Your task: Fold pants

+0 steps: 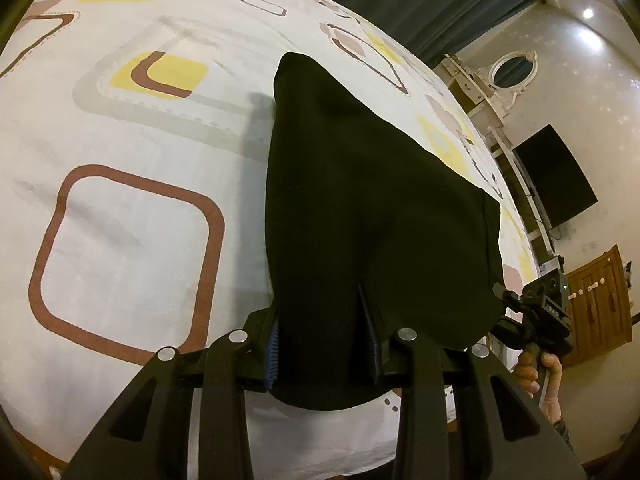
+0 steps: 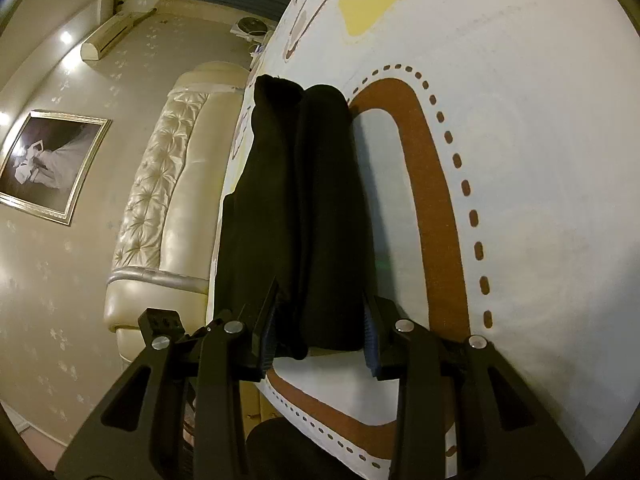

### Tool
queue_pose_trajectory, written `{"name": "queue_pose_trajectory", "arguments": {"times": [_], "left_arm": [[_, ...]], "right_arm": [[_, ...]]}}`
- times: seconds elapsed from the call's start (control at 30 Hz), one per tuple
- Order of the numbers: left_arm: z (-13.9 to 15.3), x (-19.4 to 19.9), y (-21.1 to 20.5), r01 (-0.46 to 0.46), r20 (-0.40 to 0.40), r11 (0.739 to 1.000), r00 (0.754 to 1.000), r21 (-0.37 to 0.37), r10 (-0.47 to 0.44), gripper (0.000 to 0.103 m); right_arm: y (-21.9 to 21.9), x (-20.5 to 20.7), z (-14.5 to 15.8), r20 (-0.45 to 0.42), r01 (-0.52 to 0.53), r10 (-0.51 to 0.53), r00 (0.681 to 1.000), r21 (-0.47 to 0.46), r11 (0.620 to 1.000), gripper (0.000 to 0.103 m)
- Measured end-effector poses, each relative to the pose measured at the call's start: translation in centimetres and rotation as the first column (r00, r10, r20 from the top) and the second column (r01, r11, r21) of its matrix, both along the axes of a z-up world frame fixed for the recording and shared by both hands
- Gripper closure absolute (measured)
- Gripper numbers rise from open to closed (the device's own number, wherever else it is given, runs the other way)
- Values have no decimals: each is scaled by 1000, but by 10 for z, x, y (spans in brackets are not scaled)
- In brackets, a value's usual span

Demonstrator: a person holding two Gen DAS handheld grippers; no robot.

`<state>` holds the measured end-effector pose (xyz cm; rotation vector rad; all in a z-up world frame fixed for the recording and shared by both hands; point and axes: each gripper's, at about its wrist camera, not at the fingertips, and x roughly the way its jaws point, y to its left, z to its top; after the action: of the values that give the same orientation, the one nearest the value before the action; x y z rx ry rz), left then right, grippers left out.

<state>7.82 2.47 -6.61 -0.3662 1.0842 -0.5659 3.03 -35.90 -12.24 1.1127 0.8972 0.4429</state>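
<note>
The black pants (image 1: 360, 208) hang in a bunched fold above the patterned bedsheet (image 1: 132, 216). My left gripper (image 1: 324, 344) is shut on one end of the pants, cloth filling the gap between its blue pads. My right gripper (image 2: 318, 336) is shut on the other end of the pants (image 2: 296, 200), which stretch away from it in two thick folds. The right gripper also shows in the left wrist view (image 1: 532, 312) at the pants' right edge, held by a hand.
The white sheet with brown and yellow squares (image 2: 520, 200) covers the bed. A cream tufted headboard (image 2: 160, 208) stands left of the bed. A dark TV (image 1: 556, 176), a wooden cabinet (image 1: 596, 304) and a framed picture (image 2: 48, 164) line the walls.
</note>
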Motion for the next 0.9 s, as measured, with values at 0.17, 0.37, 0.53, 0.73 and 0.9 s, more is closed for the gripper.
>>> {"name": "queue_pose_trajectory", "arguments": {"times": [0.17,0.37,0.53,0.73,0.9], "left_arm": [[0,-2,1,0,11,1000,1000,4,0,68],[2,-3,-1,2,11,1000,1000,16,-2,64],[8,-9,-4,-32,79,993,997,115,22,39],[11,-21,-1,-117,111,978,989,173,99,21],[16,-32,6,-146,105,977,986,157,130,21]], "right_arm": [[1,-2,-1,1,-1,1,1000,3,1000,69],[-2,-2,-3,-10,1,-1,1000,13,1000,68],[-8,-8,-3,-20,18,-17,1000,44,999,61],[-14,-27,-1,-34,28,-26,999,41,999,53],[-16,-48,5,-57,22,-23,998,-16,1000,50]]}}
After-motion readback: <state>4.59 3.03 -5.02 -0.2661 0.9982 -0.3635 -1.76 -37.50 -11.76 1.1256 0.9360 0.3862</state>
